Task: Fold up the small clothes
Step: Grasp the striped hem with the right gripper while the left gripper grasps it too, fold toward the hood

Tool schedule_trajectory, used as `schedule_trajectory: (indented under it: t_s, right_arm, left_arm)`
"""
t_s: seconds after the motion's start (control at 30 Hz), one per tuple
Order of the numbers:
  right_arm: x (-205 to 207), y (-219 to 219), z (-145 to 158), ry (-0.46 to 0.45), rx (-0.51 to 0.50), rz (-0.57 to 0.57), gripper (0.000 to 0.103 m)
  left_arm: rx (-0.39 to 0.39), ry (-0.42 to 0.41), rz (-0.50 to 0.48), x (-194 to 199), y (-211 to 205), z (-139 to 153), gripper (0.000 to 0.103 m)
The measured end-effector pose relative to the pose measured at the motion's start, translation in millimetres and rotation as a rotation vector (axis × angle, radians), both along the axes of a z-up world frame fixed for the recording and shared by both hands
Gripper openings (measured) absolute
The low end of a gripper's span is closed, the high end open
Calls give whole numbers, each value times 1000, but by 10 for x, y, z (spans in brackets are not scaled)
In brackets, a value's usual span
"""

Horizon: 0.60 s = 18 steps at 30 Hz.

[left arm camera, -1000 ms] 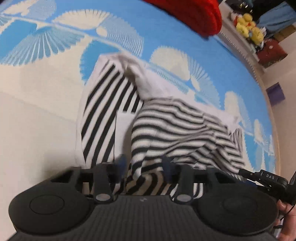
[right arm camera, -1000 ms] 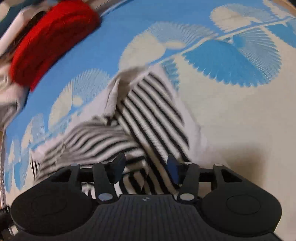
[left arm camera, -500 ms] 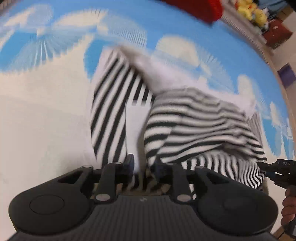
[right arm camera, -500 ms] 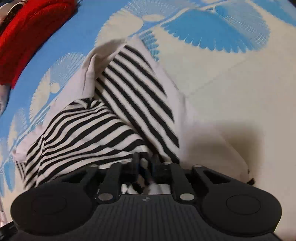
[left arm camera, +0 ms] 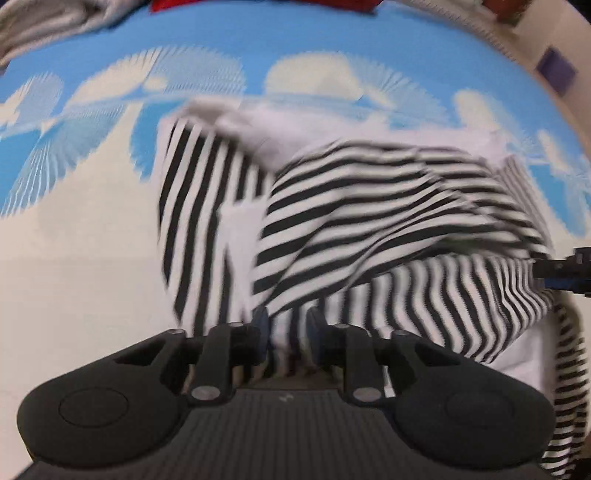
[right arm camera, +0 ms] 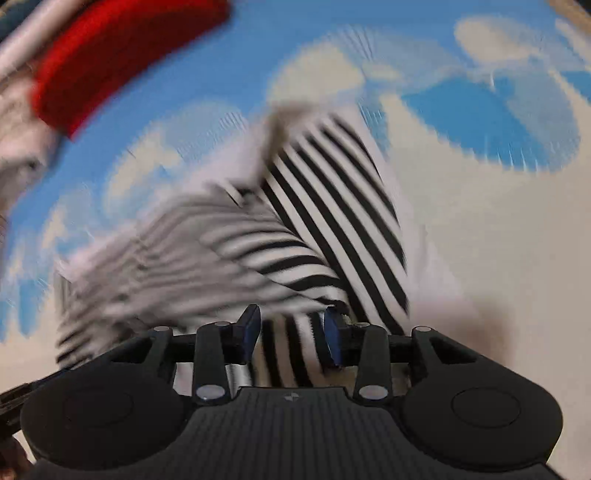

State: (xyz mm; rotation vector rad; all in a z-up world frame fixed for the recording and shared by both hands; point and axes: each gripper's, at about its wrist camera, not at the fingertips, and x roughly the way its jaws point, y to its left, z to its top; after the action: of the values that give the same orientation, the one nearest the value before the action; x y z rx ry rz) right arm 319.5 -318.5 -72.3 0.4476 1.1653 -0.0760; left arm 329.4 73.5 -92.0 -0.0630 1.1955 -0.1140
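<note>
A black-and-white striped garment (left arm camera: 369,221) lies half folded on a blue and cream patterned mat (left arm camera: 74,277), with its white inside turned out along the far edge. My left gripper (left arm camera: 288,328) sits at the garment's near edge. Its jaws are closing, and bunched striped cloth fills the gap between the pads. In the right wrist view the same garment (right arm camera: 332,229) lies blurred under my right gripper (right arm camera: 291,328). The right jaws are opening; striped cloth lies between the fingers but is not pinched. A dark part of the right gripper shows at the left view's right edge.
A folded red cloth (right arm camera: 122,55) lies on the mat beyond the garment, with pale clothes (right arm camera: 18,155) beside it. Grey cloth (left arm camera: 48,22) sits at the far left. Past the mat's far edge is floor with a purple thing (left arm camera: 556,68).
Both grippers closed on the garment's near edge half a second ago. Since then the right jaws have spread again, and the left gripper has shifted sideways, the upper striped layer spreading out to the right.
</note>
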Motion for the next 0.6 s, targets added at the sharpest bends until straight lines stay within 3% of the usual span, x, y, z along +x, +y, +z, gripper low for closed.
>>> schedule_trajectory:
  t_s: [0.07, 0.6]
  right_arm:
    - [0, -38, -110, 35, 14, -9, 40]
    - [4, 2, -46, 15, -10, 12, 40]
  left_arm:
    - [-3, -6, 1, -20, 18, 29, 26]
    - [2, -40, -1, -9, 34, 143, 26]
